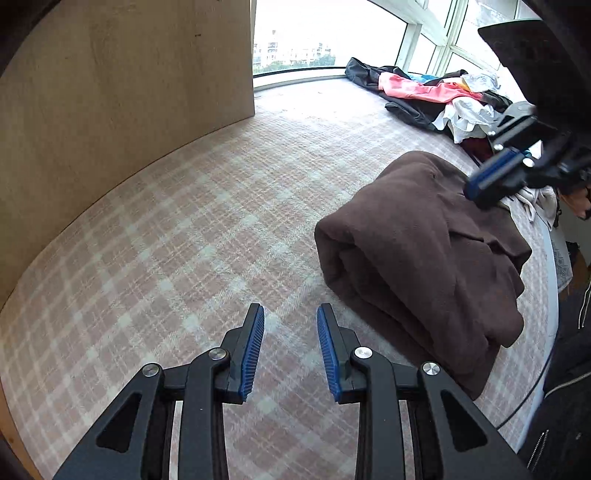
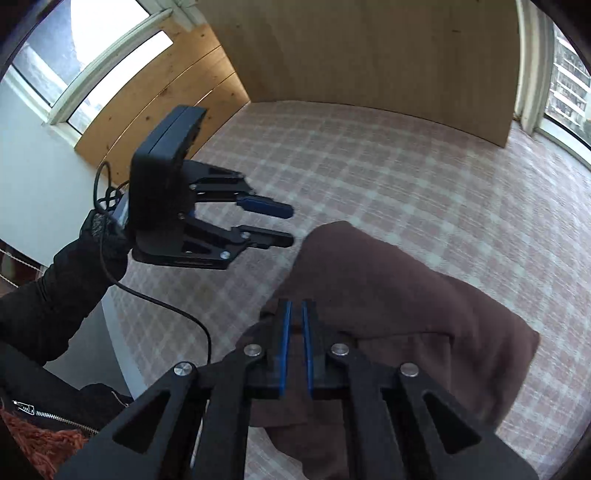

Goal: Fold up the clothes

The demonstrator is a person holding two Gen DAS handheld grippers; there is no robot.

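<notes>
**Desk:** Where is the garment?

**Me:** The brown garment [image 1: 421, 258] lies folded into a thick bundle on the pink plaid bedcover [image 1: 184, 240], towards the right side in my left wrist view. One rolled edge faces my left gripper [image 1: 290, 350]. In the right wrist view the same bundle fills the lower middle, straight under my right gripper [image 2: 295, 347].

**Desk:** How are the jaws?

**Me:** The left ones stand a modest way apart with only bedcover showing between the blue pads [image 1: 253, 350]; nothing is in them. The right ones are drawn in to a narrow slit. I see brown cloth through that slit, but I think it is the bundle lying below rather than a fold pinched between the pads; the angle is poor, so I won't swear to it.

**Desk:** Can each camera see the other gripper?

**Me:** Yes. The right wrist view shows the left gripper held out beside the bundle's near corner, clear of it, in a black-gloved hand [image 2: 107, 236] with a cable [image 2: 166, 302] trailing down.

**Desk:** Anything else on the bed?

**Me:** A heap of mixed clothes [image 1: 436, 96] at the far side by the window [image 1: 325, 33], well apart from the bundle. A wooden board [image 1: 122, 110] stands along the bed's left edge.
</notes>
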